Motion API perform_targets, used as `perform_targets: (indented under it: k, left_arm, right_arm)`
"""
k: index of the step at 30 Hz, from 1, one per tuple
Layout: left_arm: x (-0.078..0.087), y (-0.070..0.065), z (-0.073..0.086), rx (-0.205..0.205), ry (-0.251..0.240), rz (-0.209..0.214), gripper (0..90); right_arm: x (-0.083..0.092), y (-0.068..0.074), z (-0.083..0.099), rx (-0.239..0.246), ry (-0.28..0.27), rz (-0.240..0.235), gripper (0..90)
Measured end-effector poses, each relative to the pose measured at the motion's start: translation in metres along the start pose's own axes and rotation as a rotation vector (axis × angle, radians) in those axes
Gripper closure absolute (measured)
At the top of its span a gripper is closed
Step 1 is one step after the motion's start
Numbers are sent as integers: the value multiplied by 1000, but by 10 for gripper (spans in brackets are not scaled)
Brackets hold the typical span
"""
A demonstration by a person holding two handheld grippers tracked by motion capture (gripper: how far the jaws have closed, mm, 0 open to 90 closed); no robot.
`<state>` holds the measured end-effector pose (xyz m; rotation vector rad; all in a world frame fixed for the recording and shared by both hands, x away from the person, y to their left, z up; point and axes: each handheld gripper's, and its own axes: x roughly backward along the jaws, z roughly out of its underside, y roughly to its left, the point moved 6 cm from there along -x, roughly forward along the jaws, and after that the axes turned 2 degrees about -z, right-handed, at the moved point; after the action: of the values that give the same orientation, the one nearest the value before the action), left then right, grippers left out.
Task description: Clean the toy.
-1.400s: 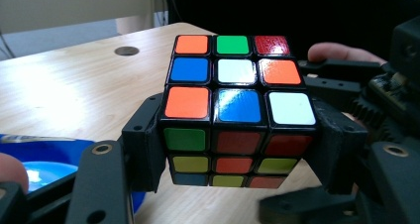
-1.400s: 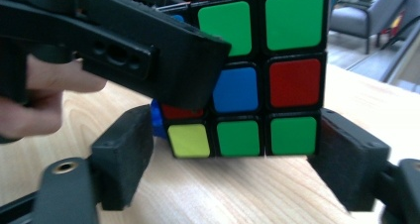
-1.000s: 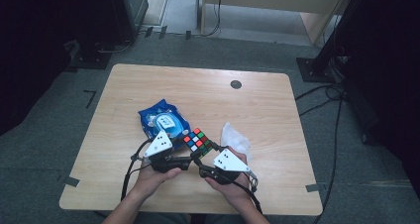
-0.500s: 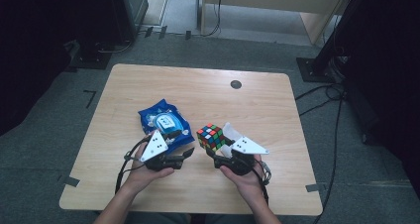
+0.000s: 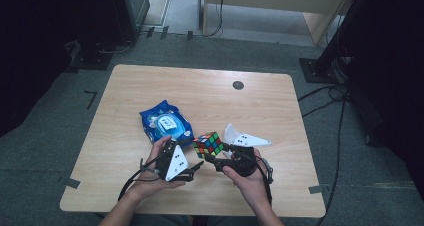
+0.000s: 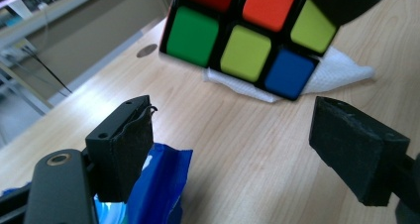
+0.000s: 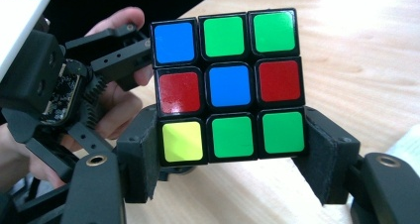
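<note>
Right gripper (image 7: 230, 157) is clamping a Rubik's cube (image 7: 228, 85) by its bottom row, one black pad pressing on each side, cube sitting upright between the jaws in the middle of the right gripper view. Face toward that camera is showing blue, green, green on top, red, blue, red in the middle, yellow, green, green at the bottom.

In the high view the cube (image 5: 208, 144) is being held above the wooden table (image 5: 200, 93) just below frame centre, with the right gripper (image 5: 212, 158) coming in from the lower right under a hand.

Left gripper (image 6: 237, 144) is standing with jaws wide apart and nothing between the pads; the jaws have just been opening. In the left gripper view the cube (image 6: 247, 35) is filling the top centre, clear of both jaws. In the high view the left gripper (image 5: 197, 168) is sitting lower left of the cube, close beside it, not touching.

Blue wet-wipe pack (image 5: 166, 124) is lying on the table left of centre, just above the left hand (image 5: 155, 171); its corner (image 6: 158, 184) is showing beside the left jaw. White tissue (image 6: 341, 68) is lying flat on the table behind the cube, upper right of the left gripper view.
</note>
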<state>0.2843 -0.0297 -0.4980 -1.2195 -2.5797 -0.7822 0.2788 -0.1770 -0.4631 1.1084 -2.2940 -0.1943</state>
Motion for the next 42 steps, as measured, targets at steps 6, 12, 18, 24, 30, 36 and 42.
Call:
perform_targets:
  k: [6, 12, 18, 24, 30, 36, 42]
  left_arm:
    - [0, -7, -4, -29, -19, -12, 209]
    - [-1, -11, -4, -27, -21, -15, 323]
    - [1, -4, -2, 24, -18, -14, 340]
    - [4, 11, 3, 98, -16, -26, 340]
    - [6, 15, 4, 118, -19, -23, 340]
    - [5, 13, 4, 128, -22, -6, 340]
    - [6, 10, 3, 130, -27, 9, 340]
  right_arm:
    - [-13, 5, 9, -32, 68, -9, 343]
    - [-18, 8, 12, -43, 67, -27, 342]
    - [-10, 4, 6, -41, -13, -72, 338]
    - [19, -29, -7, -22, -165, 29, 327]
    - [15, -85, 23, 22, -53, 252, 429]
    - [-7, -100, 50, 80, 101, 313, 457]
    - [-15, -107, 61, 63, 136, 368, 549]
